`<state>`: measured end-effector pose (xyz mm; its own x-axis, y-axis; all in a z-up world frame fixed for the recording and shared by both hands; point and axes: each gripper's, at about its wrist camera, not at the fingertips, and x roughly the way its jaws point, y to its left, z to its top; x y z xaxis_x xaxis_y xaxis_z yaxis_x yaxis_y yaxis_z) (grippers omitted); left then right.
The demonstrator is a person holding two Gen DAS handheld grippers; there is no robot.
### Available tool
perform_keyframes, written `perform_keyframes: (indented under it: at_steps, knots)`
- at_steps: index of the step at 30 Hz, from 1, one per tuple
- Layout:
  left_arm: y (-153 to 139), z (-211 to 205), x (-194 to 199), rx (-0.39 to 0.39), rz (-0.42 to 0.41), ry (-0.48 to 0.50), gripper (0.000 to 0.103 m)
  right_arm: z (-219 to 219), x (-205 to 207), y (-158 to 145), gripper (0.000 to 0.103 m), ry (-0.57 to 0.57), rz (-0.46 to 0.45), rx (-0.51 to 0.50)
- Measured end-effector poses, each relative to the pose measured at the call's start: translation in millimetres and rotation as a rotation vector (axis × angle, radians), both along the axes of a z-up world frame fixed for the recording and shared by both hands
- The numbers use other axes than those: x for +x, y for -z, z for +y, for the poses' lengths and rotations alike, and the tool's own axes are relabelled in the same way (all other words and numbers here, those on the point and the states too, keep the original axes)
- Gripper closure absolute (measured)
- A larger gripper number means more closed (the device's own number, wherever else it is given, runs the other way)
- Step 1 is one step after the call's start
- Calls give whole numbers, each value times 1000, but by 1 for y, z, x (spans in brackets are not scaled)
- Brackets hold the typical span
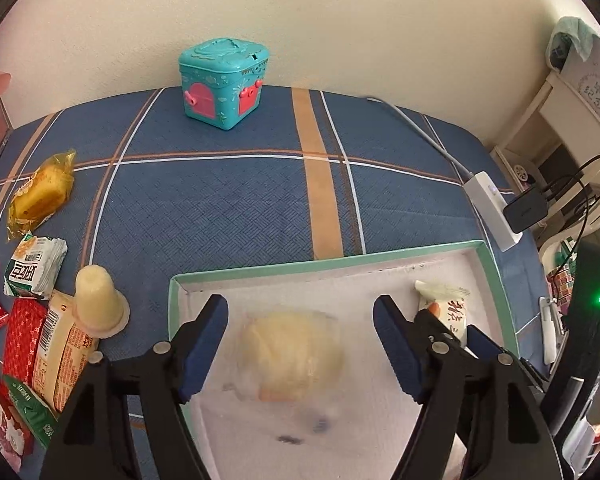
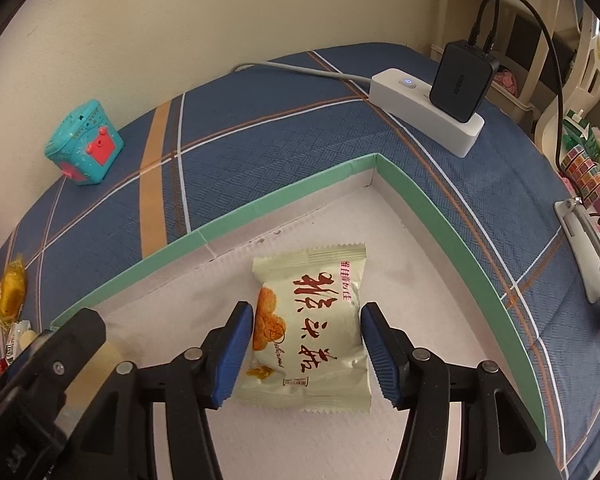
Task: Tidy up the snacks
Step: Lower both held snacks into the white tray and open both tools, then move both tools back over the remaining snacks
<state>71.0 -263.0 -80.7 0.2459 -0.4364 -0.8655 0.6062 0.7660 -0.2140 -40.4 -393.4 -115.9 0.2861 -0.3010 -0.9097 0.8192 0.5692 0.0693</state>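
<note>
A shallow white tray with a green rim [image 1: 320,258] [image 2: 284,196] lies on the blue plaid cloth. In the left wrist view a pale round snack in a clear wrapper [image 1: 292,354], blurred, rests on the tray floor between the fingers of my left gripper [image 1: 300,308], which stands open well clear of it. In the right wrist view a cream packet with red characters [image 2: 312,328] lies flat in the tray's far right corner area. My right gripper [image 2: 306,312] straddles it, open, with its blue pads close beside the packet's edges. The same packet [image 1: 446,308] shows in the left wrist view.
Loose snacks lie left of the tray: a yellow packet [image 1: 40,196], a green-and-white packet [image 1: 34,268], a jelly cup [image 1: 98,300] and red packets [image 1: 22,340]. A teal toy box [image 1: 224,84] stands by the wall. A white power strip with a black charger [image 2: 428,116] sits at the right.
</note>
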Motion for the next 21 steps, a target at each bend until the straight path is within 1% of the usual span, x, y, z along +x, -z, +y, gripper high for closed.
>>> perform_keyframes:
  at_steps: [1,3,5,9,12,14,16,21]
  knots:
    - [-2,0,-1,-1,1,3,27,1,0,-1,36,-2,3,2]
    - [-6,0,-3,-2,0,9,26,3,0,-2,31,-9,10,9]
    - [-9,1,-4,2,-2,9,25,5,-1,-2,30,-13,21,10]
    - [-12,9,-5,21,-7,-11,14,8,-6,1,24,-15,46,24]
    - [-11,16,-7,50,-21,-22,9,12,-12,0,15,-14,57,22]
    - [-10,22,-8,71,-40,-33,7,15,-14,-2,11,-17,62,14]
    - [-10,30,-9,84,-57,-46,6,18,-17,-3,4,-22,63,11]
    - [-10,53,-11,105,-87,-85,5,26,-24,-5,1,-28,68,13]
